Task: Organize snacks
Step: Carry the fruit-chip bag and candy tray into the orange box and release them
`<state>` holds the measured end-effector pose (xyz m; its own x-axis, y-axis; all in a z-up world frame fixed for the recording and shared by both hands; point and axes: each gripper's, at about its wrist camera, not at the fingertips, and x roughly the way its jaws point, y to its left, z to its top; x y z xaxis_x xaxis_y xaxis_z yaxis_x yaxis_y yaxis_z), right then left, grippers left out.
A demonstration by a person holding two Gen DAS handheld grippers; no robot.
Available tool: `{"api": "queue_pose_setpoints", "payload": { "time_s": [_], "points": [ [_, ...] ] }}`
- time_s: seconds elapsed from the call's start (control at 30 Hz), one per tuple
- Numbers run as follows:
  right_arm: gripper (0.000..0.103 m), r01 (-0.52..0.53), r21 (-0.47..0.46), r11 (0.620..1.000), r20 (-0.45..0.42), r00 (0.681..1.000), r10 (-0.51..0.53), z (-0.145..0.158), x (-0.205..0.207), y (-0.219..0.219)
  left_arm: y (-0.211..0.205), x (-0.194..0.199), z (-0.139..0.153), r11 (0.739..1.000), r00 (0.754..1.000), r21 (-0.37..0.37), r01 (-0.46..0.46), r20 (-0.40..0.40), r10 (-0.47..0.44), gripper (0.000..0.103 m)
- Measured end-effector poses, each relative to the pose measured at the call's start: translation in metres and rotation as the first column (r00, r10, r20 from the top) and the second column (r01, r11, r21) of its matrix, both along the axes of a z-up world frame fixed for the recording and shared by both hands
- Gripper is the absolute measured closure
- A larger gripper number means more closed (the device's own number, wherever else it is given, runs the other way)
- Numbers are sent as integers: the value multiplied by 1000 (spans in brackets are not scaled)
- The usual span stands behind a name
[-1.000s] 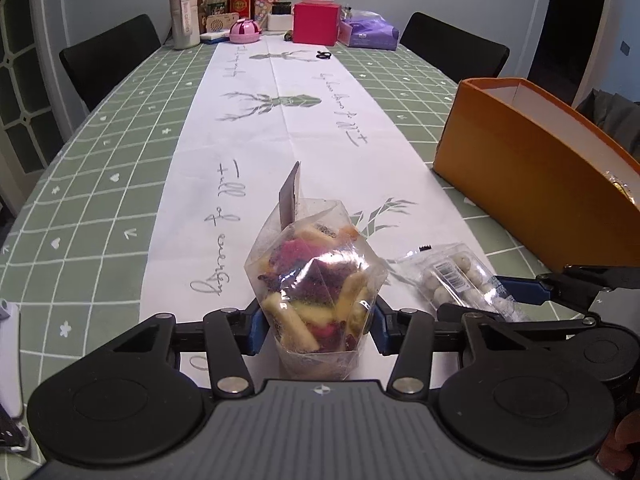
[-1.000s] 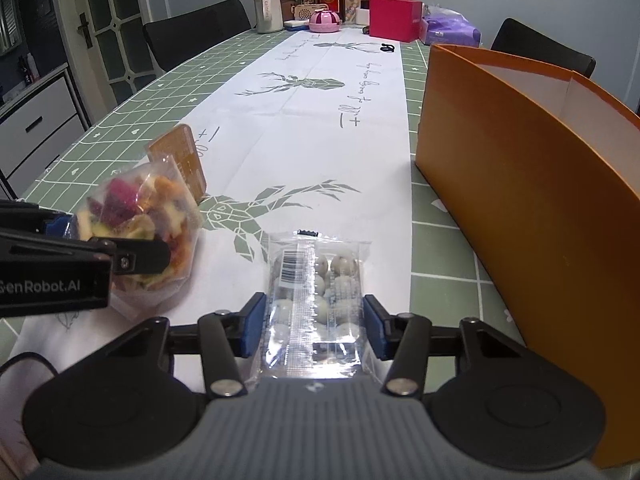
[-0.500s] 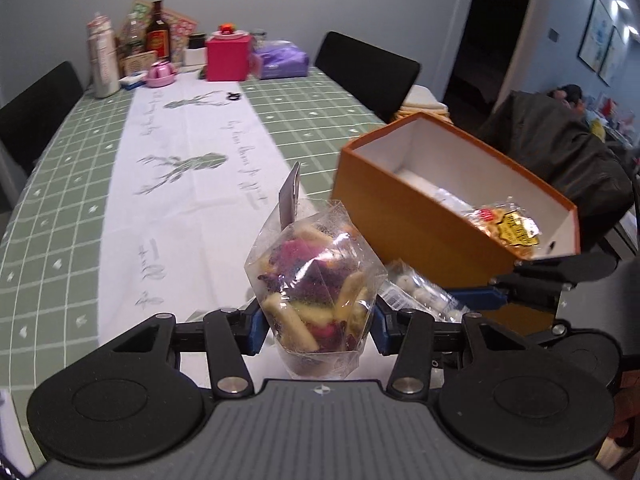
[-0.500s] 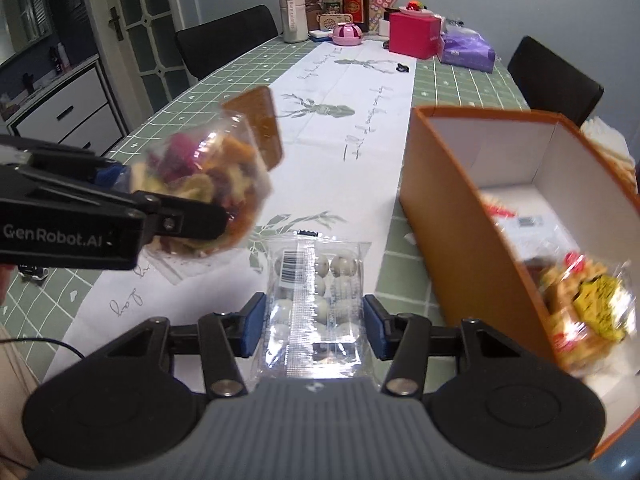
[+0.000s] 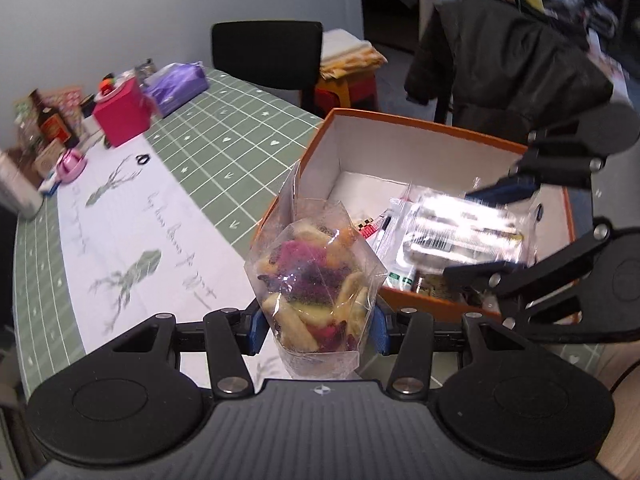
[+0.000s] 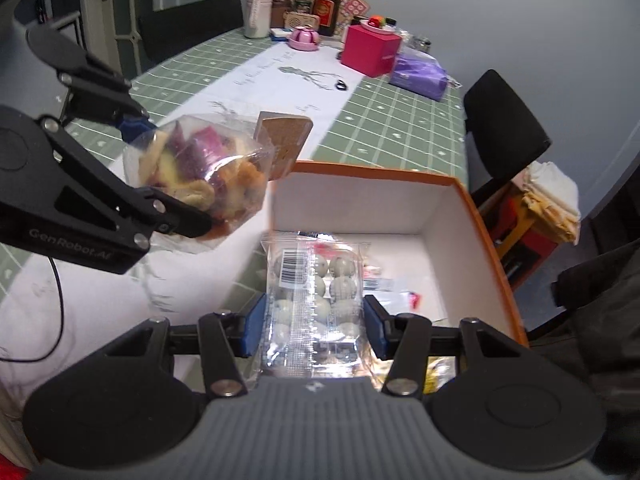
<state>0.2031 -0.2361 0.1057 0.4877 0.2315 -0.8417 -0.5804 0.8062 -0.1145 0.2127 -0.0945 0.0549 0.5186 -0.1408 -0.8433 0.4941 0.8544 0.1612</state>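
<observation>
Left claw clamped on a clear bag of mixed chips, blue pads pressed into both sides of the bag down low. Purple, pink, orange and pale yellow pieces inside, crinkly film, tall sealed flap sticking up at 12 o'clock. Held off the surface, just beside the near-left corner of the orange box.

Right claw squeezed shut on a flat clear pack of pale speckled balls, two rows of them, barcode sticker at about 11 o'clock on the pack. Hanging right over the open box, white lining underneath.

From the left wrist view only: that pack shows up at 3 o'clock as a blurry, glary smear between the right claw's fingers, plus a few wrappers on the box floor below it, too smeared to identify. Dark jacket draped over a chair at 1 o'clock, black chair at 12.

From the right wrist view only: the balls and barcode are readable, and the chip bag has a brown cardboard header tag on top, which looks like plain film edge-on in the other view. Pink box, purple packet and brown bottle at the far end of the green grid cloth, around 12 o'clock.
</observation>
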Motion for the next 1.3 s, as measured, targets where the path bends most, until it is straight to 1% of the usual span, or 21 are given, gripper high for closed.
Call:
{"api": "queue_pose_setpoints", "payload": {
  "time_s": [0.07,0.23,0.37,0.5,0.67,0.77,0.87,1.0,1.07,1.1,1.13,1.2,1.3],
  "points": [
    [53,7,-25,1000,2,1000,-7,-2,14,-8,-11,16,-3,999,1000,44,22,-7,-21,47],
    [53,9,-106,994,-1,1000,-10,-17,44,-22,-35,47,-12,991,997,113,70,-35,-67,47],
    [53,18,-131,991,-18,1000,-21,-32,64,-33,-51,69,-22,982,993,155,105,-73,-94,47],
    [52,45,-117,992,-39,998,-50,-47,80,-46,-66,86,-35,978,991,167,122,-82,-109,47],
    [52,39,-128,991,-55,997,-47,-67,89,-50,-82,100,-59,974,988,177,138,-100,-122,47],
    [52,38,-135,990,-67,997,-48,-75,94,-50,-89,103,-72,968,982,187,167,-122,-145,47],
    [52,41,-130,991,-84,995,-52,-82,98,-51,-94,105,-85,958,980,221,181,-125,-156,47],
    [50,39,-131,991,-100,994,-52,-91,102,-50,-95,109,-95,959,980,225,173,-134,-145,46],
    [48,24,-146,989,-84,996,-36,-93,101,-47,-95,108,-96,957,981,227,178,-117,-155,45],
    [47,18,-148,989,-81,996,-31,-93,100,-47,-95,108,-96,957,981,227,179,-110,-158,43],
    [46,16,-150,989,-79,996,-28,-94,100,-46,-95,109,-96,957,982,228,177,-101,-157,38],
    [46,14,-151,988,-77,997,-26,-94,99,-46,-96,108,-96,959,983,224,175,-87,-159,36],
    [44,14,-148,989,-78,997,-26,-93,99,-48,-96,108,-95,961,983,212,178,-93,-161,28]
  ]
}}
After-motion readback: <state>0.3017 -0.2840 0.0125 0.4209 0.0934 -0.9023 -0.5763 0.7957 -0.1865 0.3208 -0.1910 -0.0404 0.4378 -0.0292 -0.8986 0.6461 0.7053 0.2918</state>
